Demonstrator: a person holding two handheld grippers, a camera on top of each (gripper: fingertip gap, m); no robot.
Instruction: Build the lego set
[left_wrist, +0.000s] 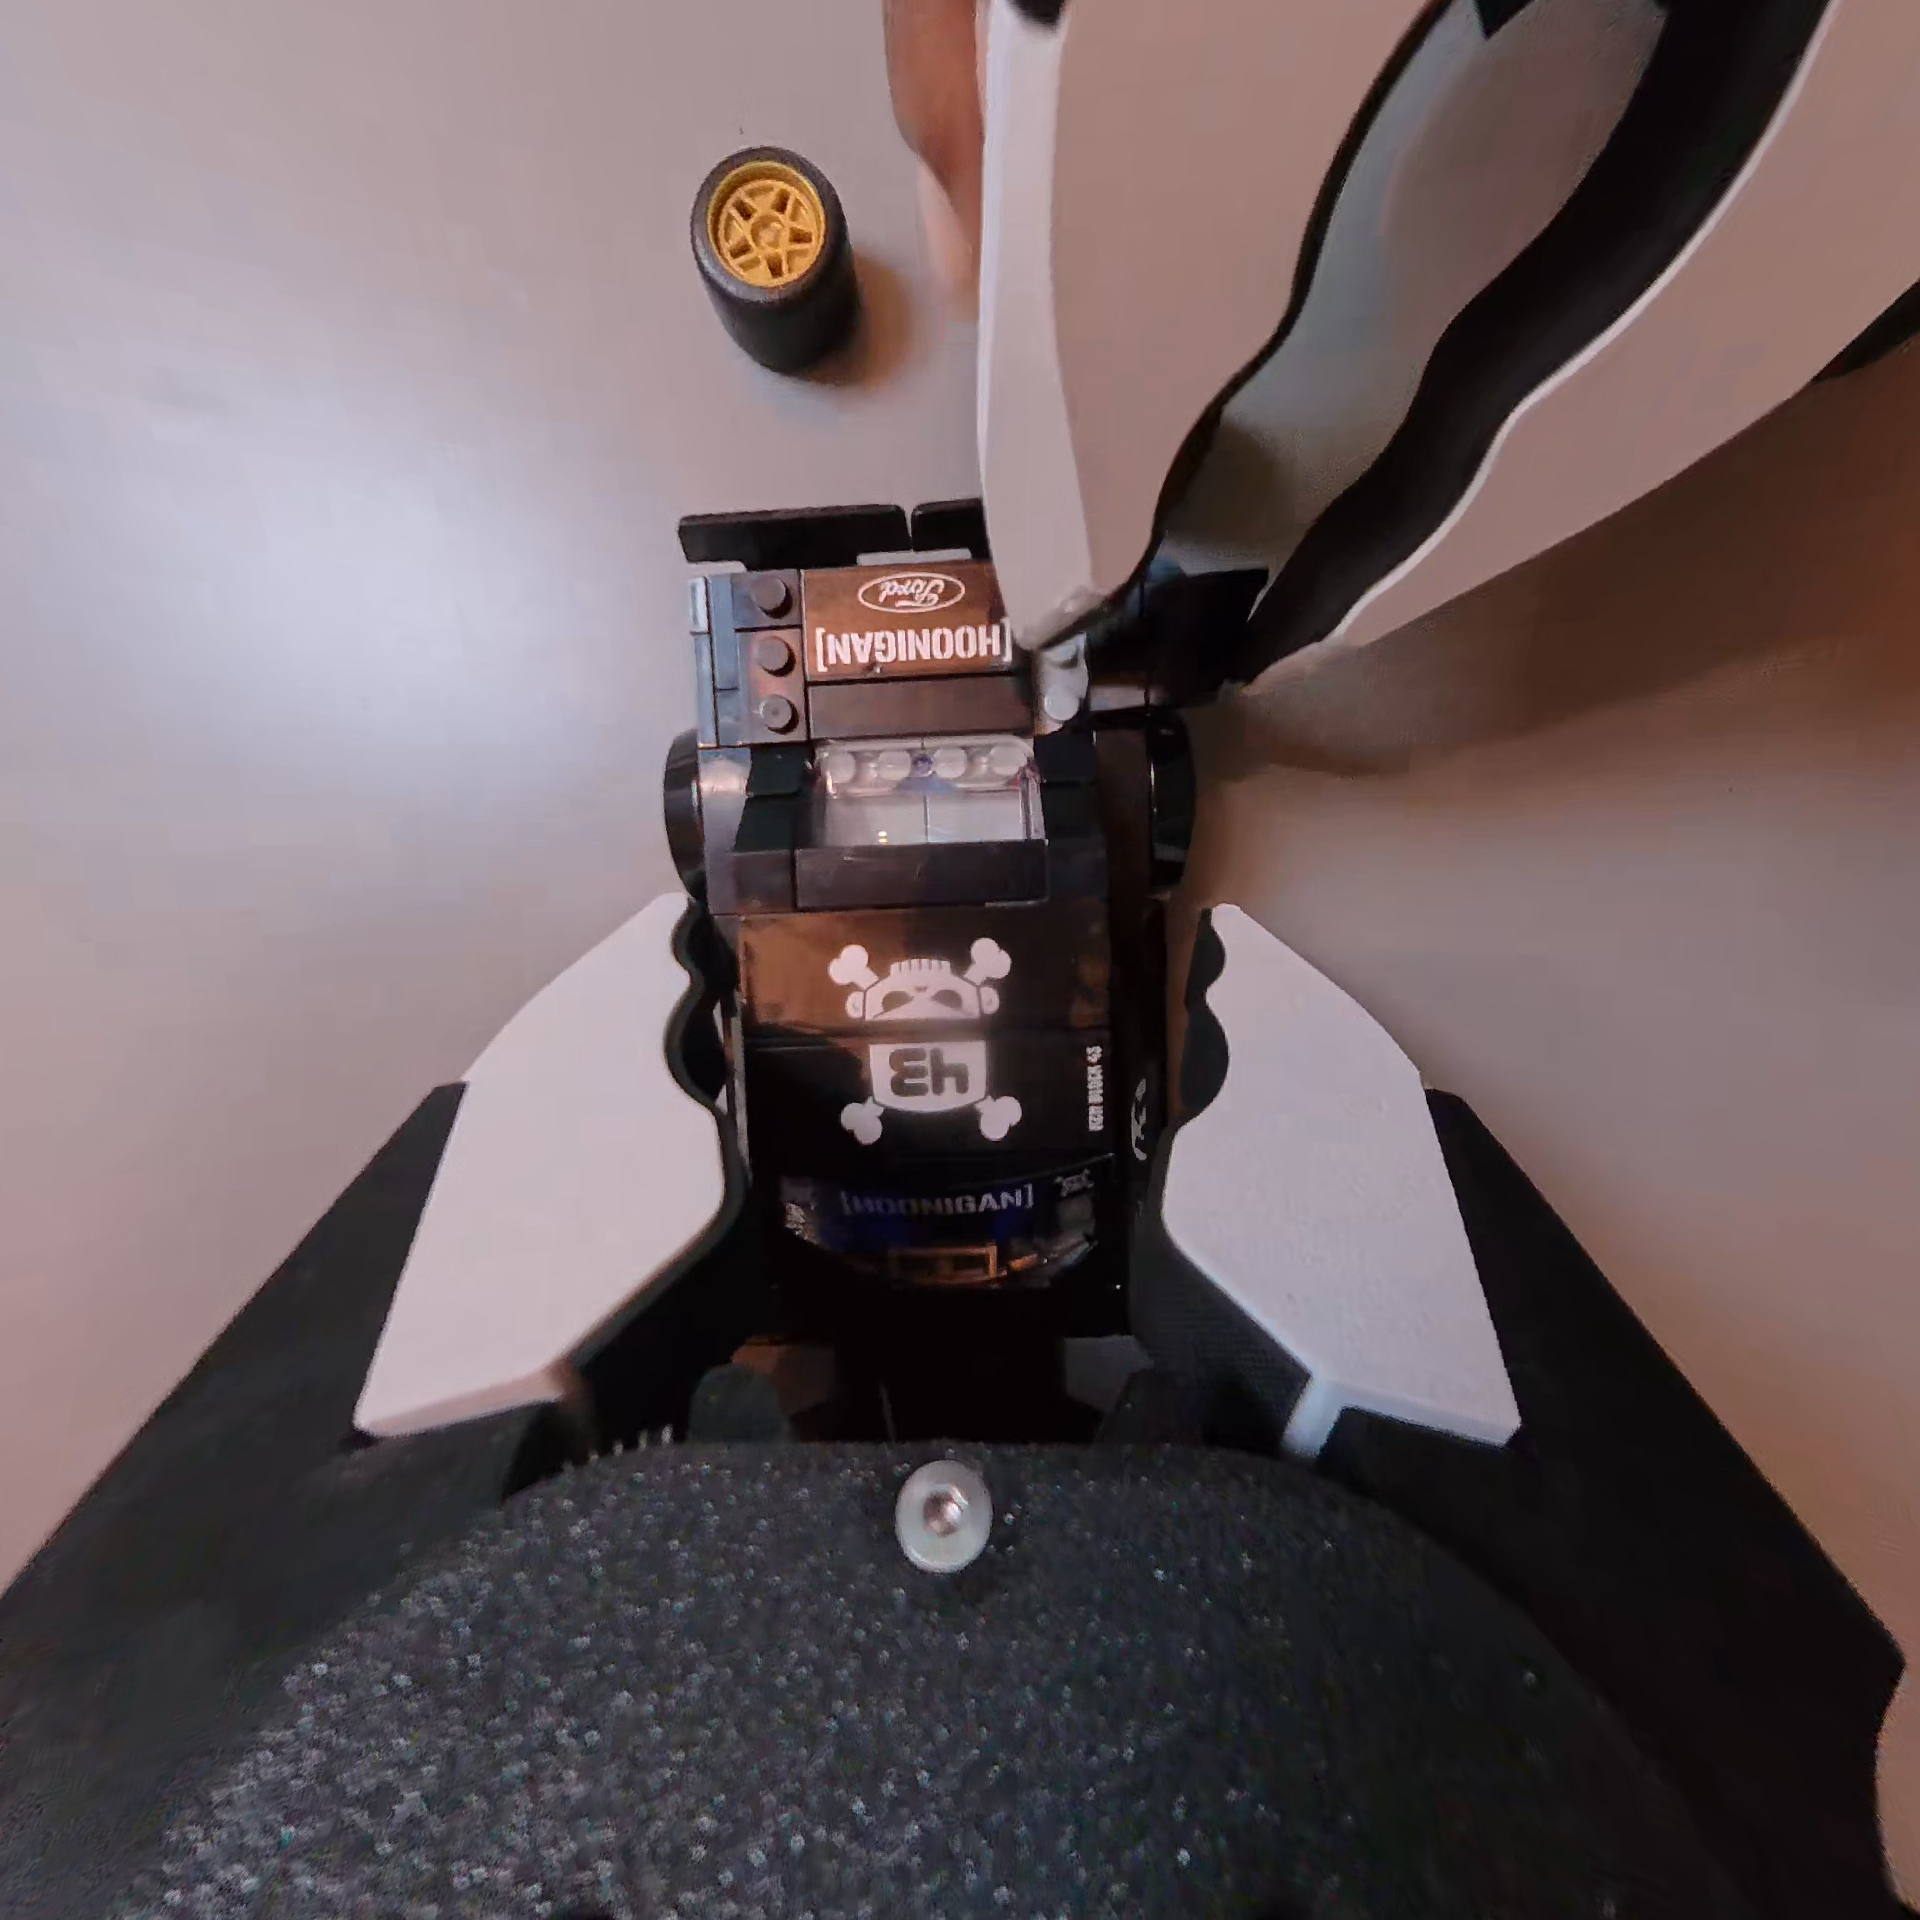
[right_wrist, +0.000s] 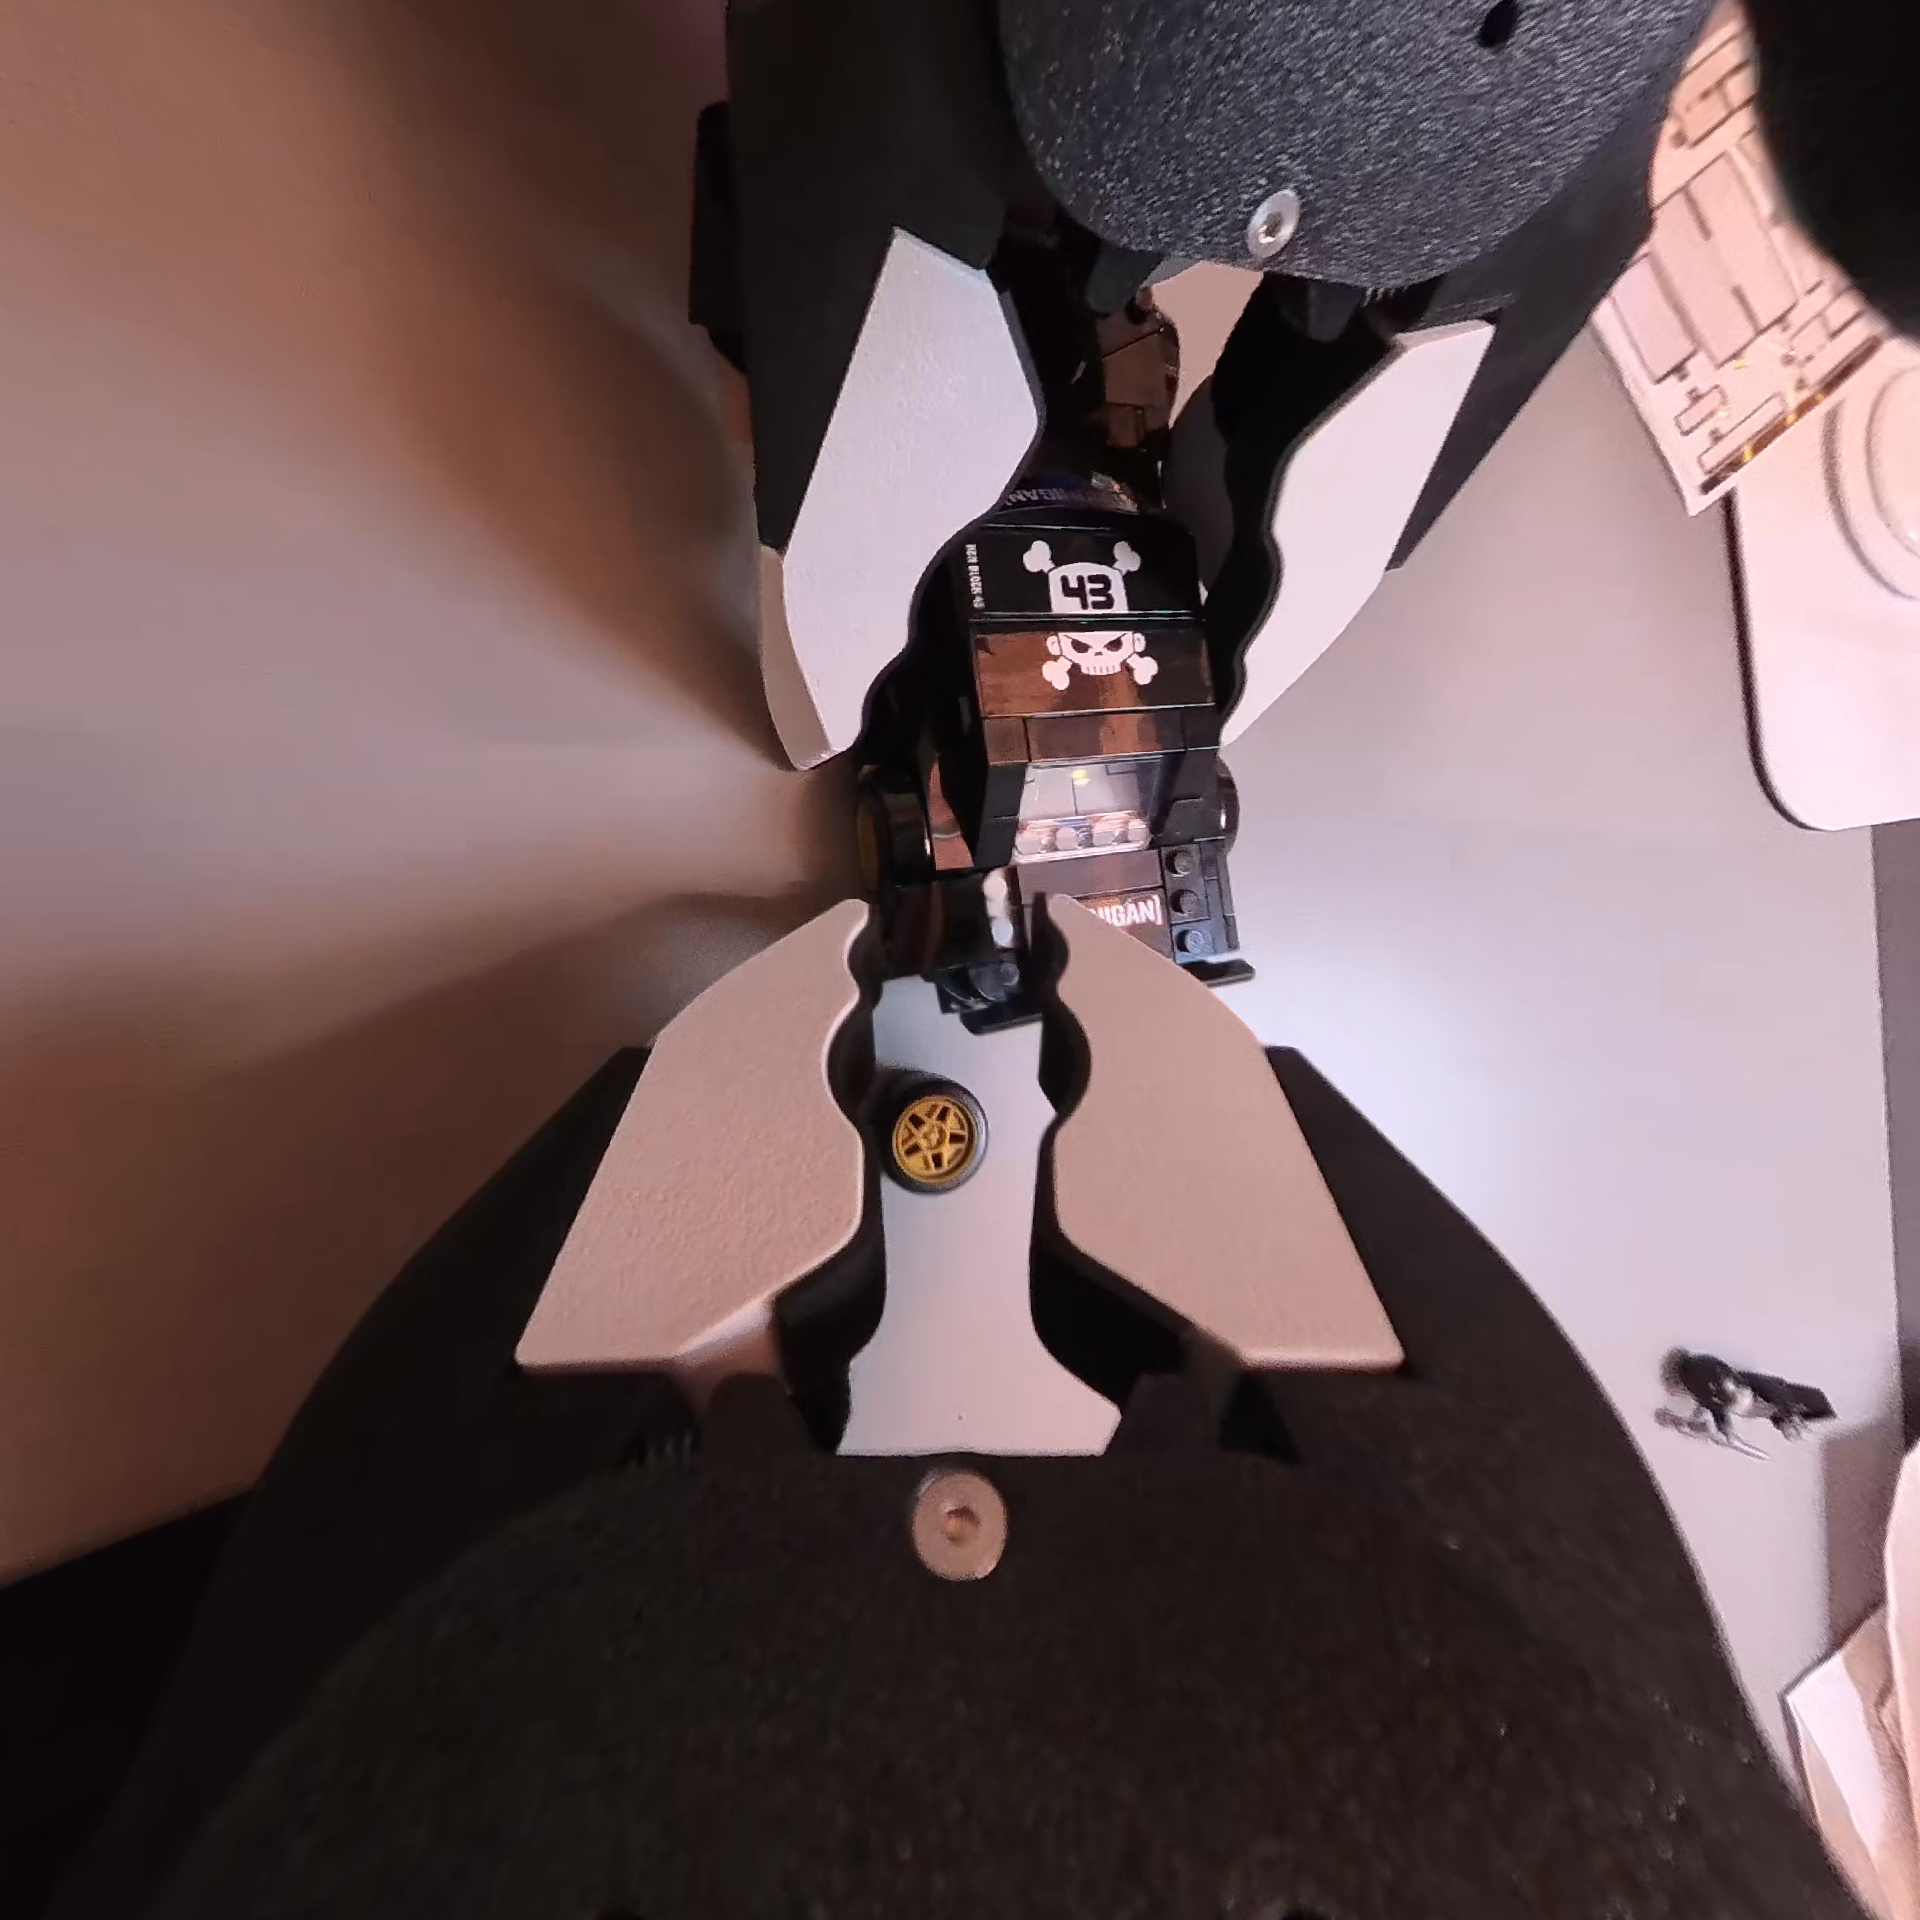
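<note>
The black lego car (left_wrist: 925, 935) sits almost built on the pale table (left_wrist: 312, 623), held by its flanks between the two white fingers of the left gripper (left_wrist: 940, 925), which is closed on the bodywork around the roof and windscreen. On the car's far end a strip of black studs (left_wrist: 774, 655) is bare on one side, and on the other a small grey piece (left_wrist: 1062, 675) stands up from the body.

The right gripper (right_wrist: 961, 920) comes in from the opposite side with its tips at that grey piece. From the left wrist view its jaws look pinched close together there, but whether they actually grip the piece or only press on it I cannot tell; in its own view a narrow gap shows between the fingers.

A loose wheel (left_wrist: 774, 265), black tyre on a gold rim, lies on the table just beyond the car, apart from both tools.

The step in hand looks like seating a small part on the car's end. Next probably calls for a firm, straight press while the left hand braces the car, then fetching the wheel
</note>
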